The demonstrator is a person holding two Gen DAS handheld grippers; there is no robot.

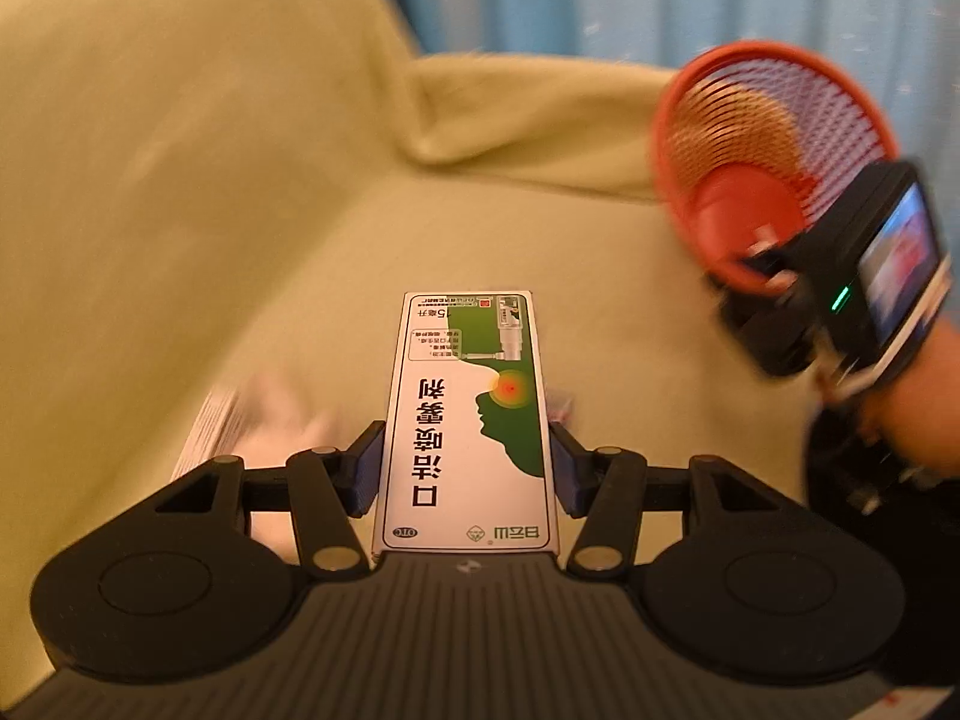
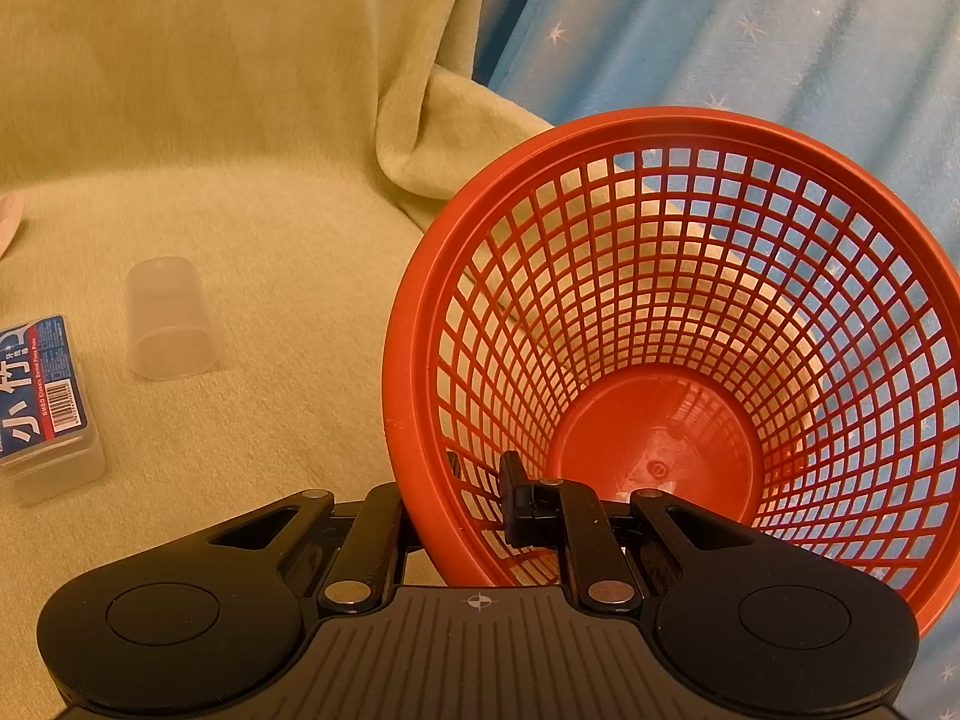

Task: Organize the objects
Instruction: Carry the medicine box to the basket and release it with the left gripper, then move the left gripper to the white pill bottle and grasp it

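Gripping a white-and-green cardboard medicine box point(image 1: 465, 420) lifted clear of the yellow-green fleece blanket point(image 1: 180, 210), the left claw point(image 1: 465, 462) carries it; next, into the tilted red mesh plastic basket point(image 2: 690, 312), whose rim the right claw point(image 2: 462, 516) pinches.

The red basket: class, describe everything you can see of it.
The red basket is round, of what looks like plastic, with a smooth rim, lattice walls that narrow to a solid base, and nothing inside. It is tipped, its mouth facing the right wrist camera. The right gripper is shut on its near rim, one finger inside and one outside. Behind it lie the green blanket and blue curtain.
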